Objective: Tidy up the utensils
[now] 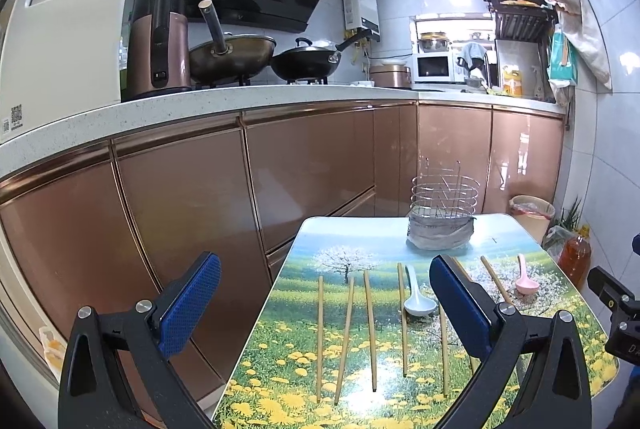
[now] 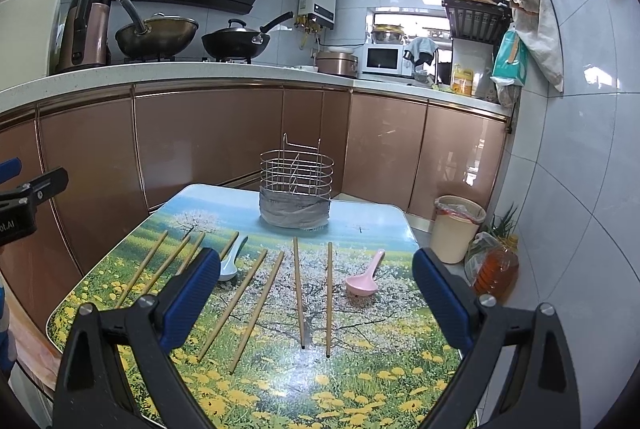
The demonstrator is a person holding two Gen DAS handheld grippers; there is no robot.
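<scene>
Nothing is sorted yet: every utensil lies flat on the flower-printed surface (image 2: 360, 381), and the wire caddy (image 2: 296, 185) at its far edge looks empty, though the wrap round its base hides the bottom.

Going left to right in the right wrist view: a fan of chopsticks (image 2: 141, 275) lies near the left edge, their far tips leaning right. The white spoon (image 2: 231, 263) is next, bowl toward the near edge, partly hidden behind a blue pad. Two more slanted sticks (image 2: 256, 309) follow, then a nearly straight pair (image 2: 298, 293) running from near edge to far edge just left of centre. The pink spoon (image 2: 366, 279) lies rightmost, bowl nearest, handle aimed at the far right corner.

The left gripper (image 1: 325, 305) hovers over the near left edge, jaws wide apart and empty, with the left sticks lying lengthwise between them. The right gripper (image 2: 314, 295) hangs above the near edge, jaws equally wide and empty, the straight pair dead ahead.

Every stick's long axis runs along the grippers' line of sight, so the jaws would close across a shaft. The right one seems nearer the straight pair and pink spoon; the left suits the fan and white spoon
</scene>
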